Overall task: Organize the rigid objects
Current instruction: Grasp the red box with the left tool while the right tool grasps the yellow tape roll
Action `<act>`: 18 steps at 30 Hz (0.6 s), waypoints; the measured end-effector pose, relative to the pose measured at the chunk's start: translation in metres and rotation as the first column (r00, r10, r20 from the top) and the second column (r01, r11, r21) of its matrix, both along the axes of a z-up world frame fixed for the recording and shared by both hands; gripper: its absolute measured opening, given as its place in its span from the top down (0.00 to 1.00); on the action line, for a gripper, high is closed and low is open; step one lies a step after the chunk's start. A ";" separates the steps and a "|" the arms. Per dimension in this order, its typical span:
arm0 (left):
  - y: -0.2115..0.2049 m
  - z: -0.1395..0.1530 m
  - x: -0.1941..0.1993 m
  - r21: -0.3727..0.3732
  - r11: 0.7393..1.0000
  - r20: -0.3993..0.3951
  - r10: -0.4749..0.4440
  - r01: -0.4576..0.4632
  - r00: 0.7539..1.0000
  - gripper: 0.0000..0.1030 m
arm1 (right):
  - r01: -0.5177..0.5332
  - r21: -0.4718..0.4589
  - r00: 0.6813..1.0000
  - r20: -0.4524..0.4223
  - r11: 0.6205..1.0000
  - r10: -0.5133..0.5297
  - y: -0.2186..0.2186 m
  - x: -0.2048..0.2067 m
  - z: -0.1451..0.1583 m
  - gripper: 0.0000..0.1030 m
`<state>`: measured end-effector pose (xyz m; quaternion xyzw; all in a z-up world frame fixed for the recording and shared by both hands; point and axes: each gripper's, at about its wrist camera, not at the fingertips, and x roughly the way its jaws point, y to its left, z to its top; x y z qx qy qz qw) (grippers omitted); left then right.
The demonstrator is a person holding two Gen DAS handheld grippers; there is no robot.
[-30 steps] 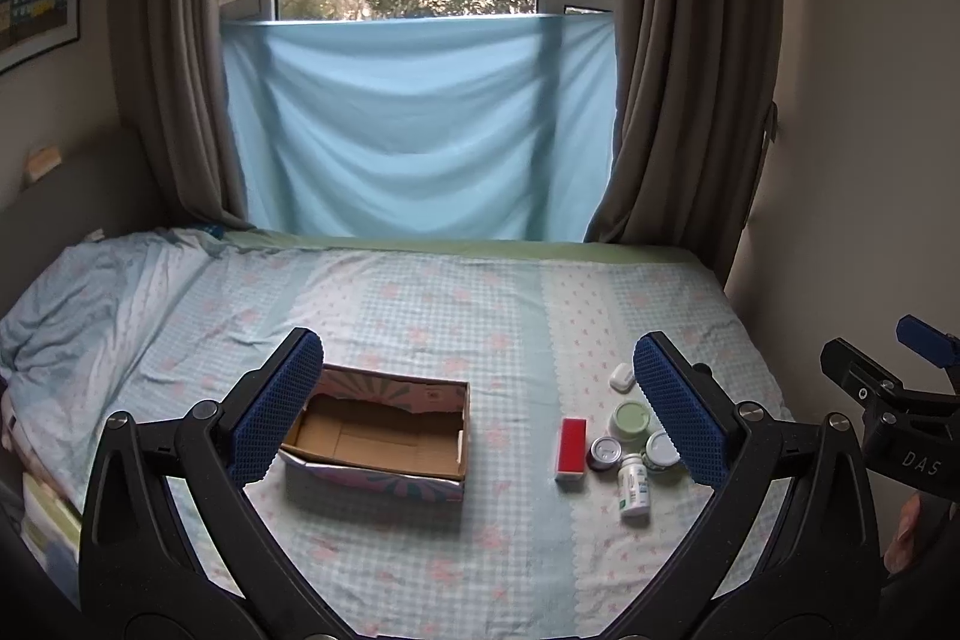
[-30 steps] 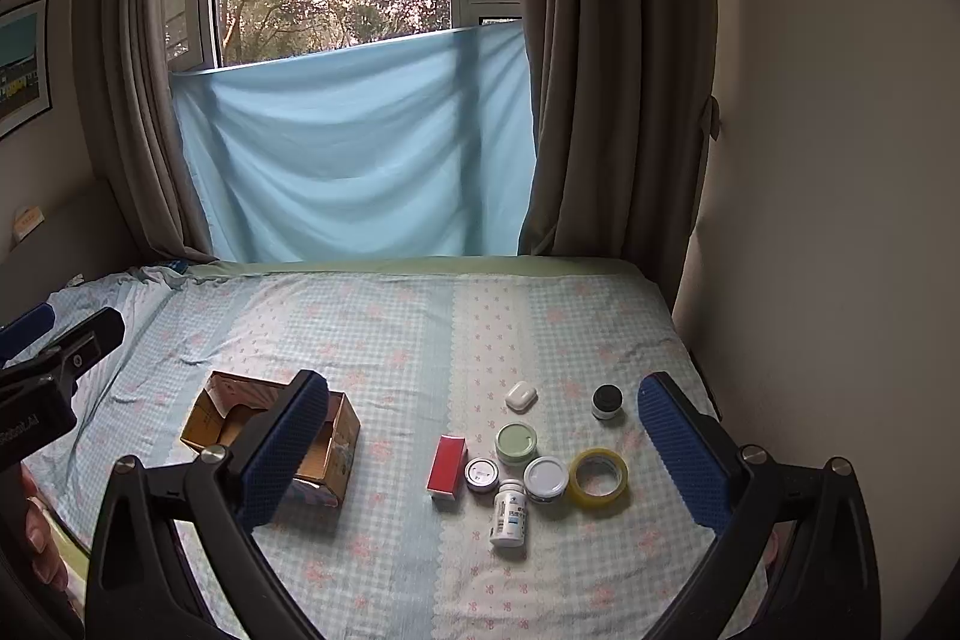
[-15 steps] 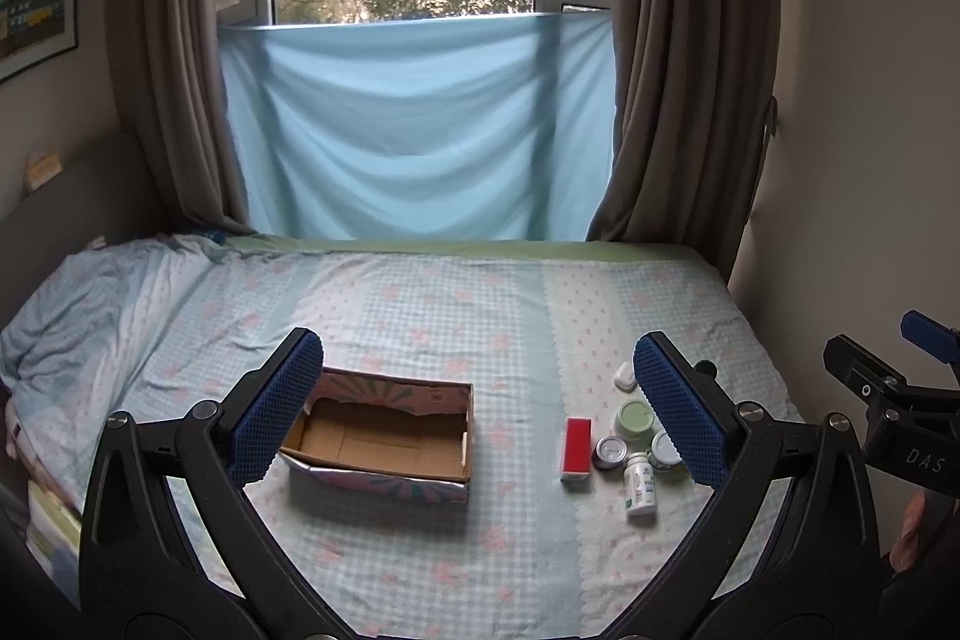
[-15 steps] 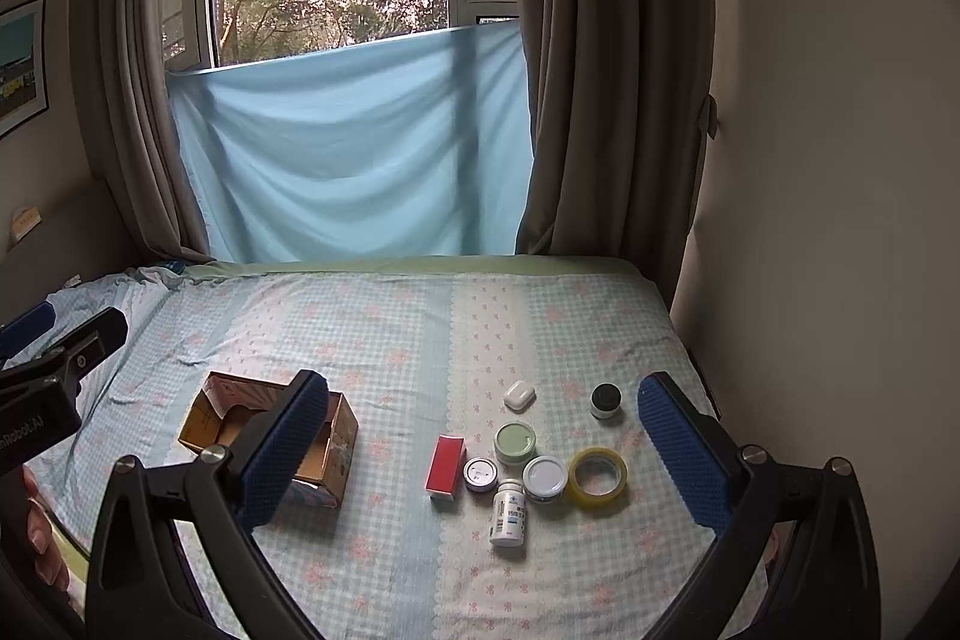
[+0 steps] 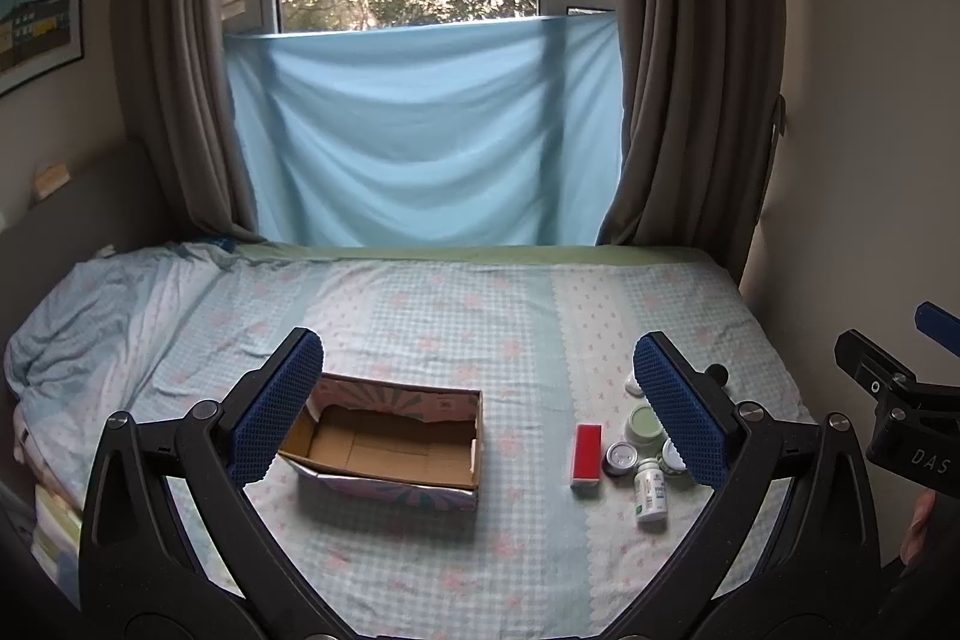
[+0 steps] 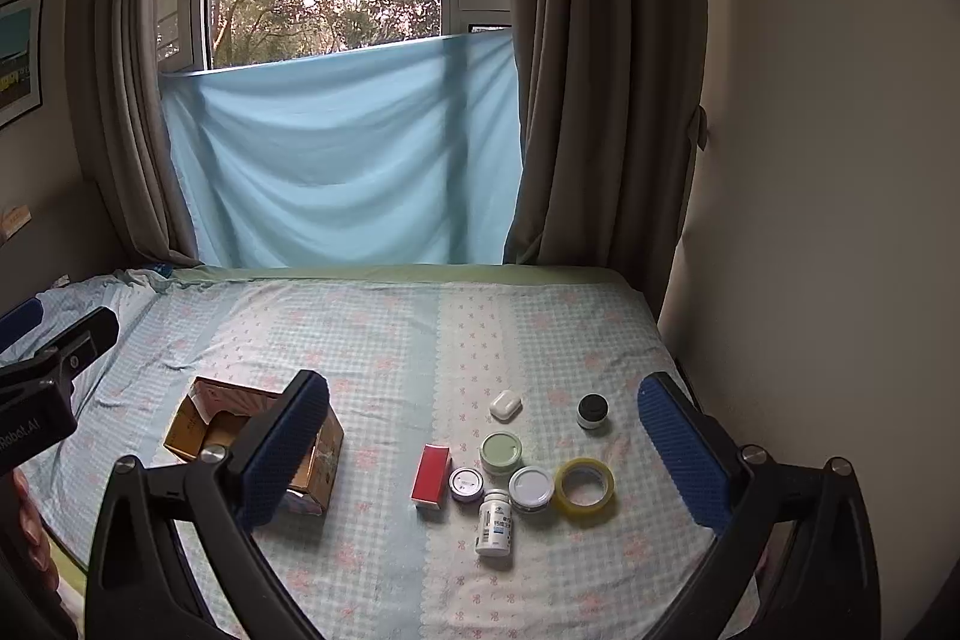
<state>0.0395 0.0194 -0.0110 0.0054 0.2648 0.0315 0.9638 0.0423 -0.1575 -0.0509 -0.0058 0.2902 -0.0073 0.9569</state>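
An open cardboard box (image 5: 390, 445) (image 6: 204, 421) lies on the bed, empty as far as I see. To its right lies a cluster: a red box (image 6: 431, 473) (image 5: 587, 454), a green-lidded jar (image 6: 501, 451), a small purple tin (image 6: 467, 483), a white-lidded jar (image 6: 531, 487), a white pill bottle on its side (image 6: 494, 520) (image 5: 650, 493), a yellow tape roll (image 6: 584, 483), a white earbud case (image 6: 505, 404) and a black-capped jar (image 6: 593, 411). My left gripper (image 5: 477, 403) and right gripper (image 6: 485, 451) are both open, empty, held above the bed's near side.
The bed (image 6: 384, 340) carries a checked blue sheet, rumpled at the left (image 5: 90, 316). A wall (image 6: 810, 220) runs close along the bed's right edge. Curtains and a window with a blue cloth (image 5: 420, 130) stand behind the bed. The right gripper shows at the left view's edge (image 5: 900, 400).
Both views have shifted only slightly; the left gripper has drifted a little left and back. Nothing on the bed has moved.
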 end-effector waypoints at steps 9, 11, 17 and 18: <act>-0.003 -0.007 0.015 -0.003 1.000 -0.036 -0.003 0.003 0.999 0.00 | -0.004 -0.012 1.000 -0.003 1.000 0.004 -0.001 0.007 -0.003 0.00; -0.003 -0.010 0.021 -0.012 1.000 -0.056 -0.006 0.006 0.998 0.00 | -0.006 -0.017 1.000 -0.012 1.000 0.006 -0.003 0.010 -0.006 0.00; -0.016 -0.038 0.051 -0.050 0.998 -0.148 -0.043 0.035 0.988 0.00 | -0.014 0.003 0.996 -0.083 1.000 0.014 -0.023 0.024 -0.026 0.00; -0.019 -0.045 0.058 -0.056 0.998 -0.170 -0.052 0.043 0.984 0.00 | -0.008 0.007 0.995 -0.096 1.000 0.009 -0.028 0.027 -0.032 0.00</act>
